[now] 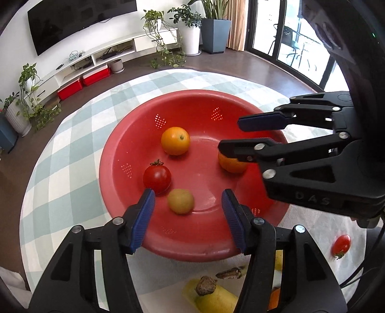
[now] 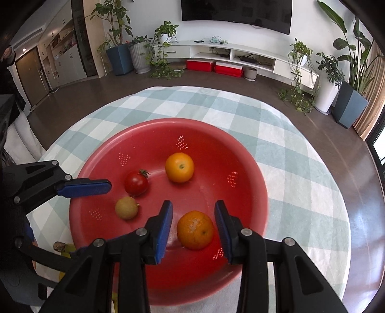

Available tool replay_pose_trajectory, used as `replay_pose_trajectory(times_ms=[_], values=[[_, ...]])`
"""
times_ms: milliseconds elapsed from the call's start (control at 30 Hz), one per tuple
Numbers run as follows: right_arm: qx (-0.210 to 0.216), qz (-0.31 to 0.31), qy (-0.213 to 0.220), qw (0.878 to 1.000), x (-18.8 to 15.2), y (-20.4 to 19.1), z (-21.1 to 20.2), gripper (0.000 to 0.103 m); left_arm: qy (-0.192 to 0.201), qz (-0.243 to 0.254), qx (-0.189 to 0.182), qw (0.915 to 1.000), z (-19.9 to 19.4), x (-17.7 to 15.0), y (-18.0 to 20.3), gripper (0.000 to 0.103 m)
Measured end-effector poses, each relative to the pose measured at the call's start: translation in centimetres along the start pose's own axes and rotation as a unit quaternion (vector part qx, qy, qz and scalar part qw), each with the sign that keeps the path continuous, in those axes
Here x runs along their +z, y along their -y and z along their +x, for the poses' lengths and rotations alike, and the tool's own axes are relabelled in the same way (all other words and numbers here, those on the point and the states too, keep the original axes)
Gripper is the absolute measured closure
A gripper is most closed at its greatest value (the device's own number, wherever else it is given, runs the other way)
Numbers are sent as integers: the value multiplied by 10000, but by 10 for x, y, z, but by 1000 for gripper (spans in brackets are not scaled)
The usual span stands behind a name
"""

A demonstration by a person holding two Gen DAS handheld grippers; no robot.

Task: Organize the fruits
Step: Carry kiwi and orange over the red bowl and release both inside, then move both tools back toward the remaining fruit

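Red perforated colander bowl (image 1: 115, 168) resting on checked tablecloth (image 1: 72, 134) over round tabletop. Four fruits inside bowl: smooth orange (image 1: 175, 140) toward far side, red tomato (image 1: 157, 177) with green stem at left, small yellow-green round fruit (image 1: 180, 201) just beside tomato on near side, second, rougher-skinned orange (image 2: 195, 230) at right. Left claw (image 1: 187, 216) released, jaws spread wide over near rim, yellow-green fruit between and just beyond fingertips, not touched. Right claw (image 2: 193, 227) also released, blue pads either side of rougher orange with visible gaps both sides; orange sitting on bowl floor. In left wrist view, right claw entering from right, lower finger overlapping that orange. Outside bowl on near side of cloth: second tomato (image 1: 341, 245) at right, well apart from bowl; yellow bananas (image 1: 216, 298) with dark stem ends close to near rim, partly hidden behind left claw fingers. Background: wall TV (image 2: 235, 12), white low cabinet (image 2: 240, 54), potted plants.
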State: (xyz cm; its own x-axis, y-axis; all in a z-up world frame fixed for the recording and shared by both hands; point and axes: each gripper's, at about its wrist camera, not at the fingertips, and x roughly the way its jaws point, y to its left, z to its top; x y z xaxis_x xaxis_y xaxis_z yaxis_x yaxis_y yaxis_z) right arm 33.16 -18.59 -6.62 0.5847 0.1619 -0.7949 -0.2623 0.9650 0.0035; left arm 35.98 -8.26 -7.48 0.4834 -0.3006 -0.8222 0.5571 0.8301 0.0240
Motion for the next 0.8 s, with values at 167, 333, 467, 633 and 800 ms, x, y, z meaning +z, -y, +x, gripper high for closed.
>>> replay_pose_trajectory(times_ms=[167, 333, 467, 633, 800], values=[[42, 282, 568, 9980, -17, 10, -57, 50, 323, -100, 18, 9994, -36, -14, 3, 37], [286, 660, 982, 9926, -50, 9, -107, 26, 583, -250, 56, 9980, -74, -38, 9, 20], [446, 771, 1038, 9906, -82, -4, -131, 25, 461, -529, 28, 9975, -95, -68, 14, 20], [600, 1212, 1055, 9852, -127, -17, -145, 25, 133, -908, -49, 9958, -103, -106, 21, 20], [706, 1599, 1030, 9792, -163, -24, -144, 25, -279, -985, -141, 9946, -90, -114, 29, 25]])
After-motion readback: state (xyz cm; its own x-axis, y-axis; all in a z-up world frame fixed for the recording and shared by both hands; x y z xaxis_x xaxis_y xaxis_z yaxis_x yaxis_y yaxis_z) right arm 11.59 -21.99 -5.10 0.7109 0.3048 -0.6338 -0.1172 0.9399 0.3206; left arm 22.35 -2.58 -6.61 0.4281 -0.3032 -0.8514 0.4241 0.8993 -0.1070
